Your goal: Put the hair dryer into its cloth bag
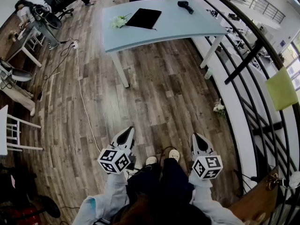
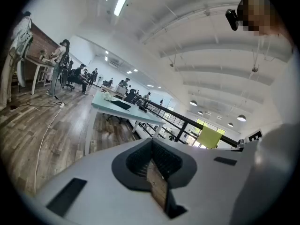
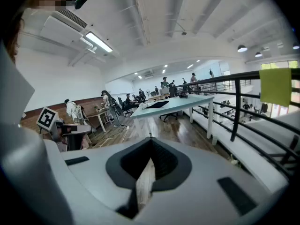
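Both hands are low, well back from the pale blue tabletop (image 1: pixel 187 25). The left gripper (image 1: pixel 125 136) has its jaws pressed together on nothing, and the right gripper (image 1: pixel 198 143) is the same. Over there, the black hair dryer (image 1: pixel 185 5) lies near the far edge, apart from the flat black cloth bag (image 1: pixel 144 18).
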A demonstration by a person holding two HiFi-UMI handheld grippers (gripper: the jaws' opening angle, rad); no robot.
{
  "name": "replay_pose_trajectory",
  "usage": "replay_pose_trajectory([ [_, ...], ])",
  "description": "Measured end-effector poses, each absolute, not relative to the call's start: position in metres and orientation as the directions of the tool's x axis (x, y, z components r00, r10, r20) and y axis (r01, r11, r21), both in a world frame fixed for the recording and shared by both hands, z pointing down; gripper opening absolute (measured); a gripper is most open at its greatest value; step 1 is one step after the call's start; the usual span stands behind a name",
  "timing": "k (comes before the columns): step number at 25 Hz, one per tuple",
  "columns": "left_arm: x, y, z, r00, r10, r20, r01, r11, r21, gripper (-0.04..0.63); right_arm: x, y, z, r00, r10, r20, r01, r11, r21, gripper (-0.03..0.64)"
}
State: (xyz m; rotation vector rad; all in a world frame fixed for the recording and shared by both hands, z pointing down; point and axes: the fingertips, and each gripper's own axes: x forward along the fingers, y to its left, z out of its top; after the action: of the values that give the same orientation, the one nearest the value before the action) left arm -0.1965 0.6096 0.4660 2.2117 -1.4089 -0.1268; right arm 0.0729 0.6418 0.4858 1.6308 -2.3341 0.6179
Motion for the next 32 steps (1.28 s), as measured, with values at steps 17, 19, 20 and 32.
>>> replay_pose_trajectory([
  [17, -0.213, 0.643, 0.449, 0.49, -0.865, 0.111, -0.79, -0.386, 0.476, 0.015, 0.053, 0.666, 0.484, -0.347, -0.857, 0.381, -0.931, 0.265, -0.253, 0.006],
  [19, -0.215, 0.646, 0.45, 0.488, -0.866, 0.113, -0.792, -0.385, 0.473, 0.015, 0.049, 0.67, 0.486, -0.354, -0.851, 0.389, -0.929, 0.272, -0.251, 0.006],
  [20, -0.214, 0.648, 0.449, 0.492, -0.863, 0.113, -0.792, -0.39, 0.47, 0.015, 0.047, 0.672, 0.485, -0.355, -0.85, 0.39, -0.929, 0.273, -0.251, 0.006],
  [32, -0.209, 0.631, 0.459, 0.496, -0.855, 0.154, -0.799, -0.38, 0.466, 0.015, 0.044, 0.648, 0.49, -0.38, -0.838, 0.391, -0.916, 0.283, -0.284, 0.006],
])
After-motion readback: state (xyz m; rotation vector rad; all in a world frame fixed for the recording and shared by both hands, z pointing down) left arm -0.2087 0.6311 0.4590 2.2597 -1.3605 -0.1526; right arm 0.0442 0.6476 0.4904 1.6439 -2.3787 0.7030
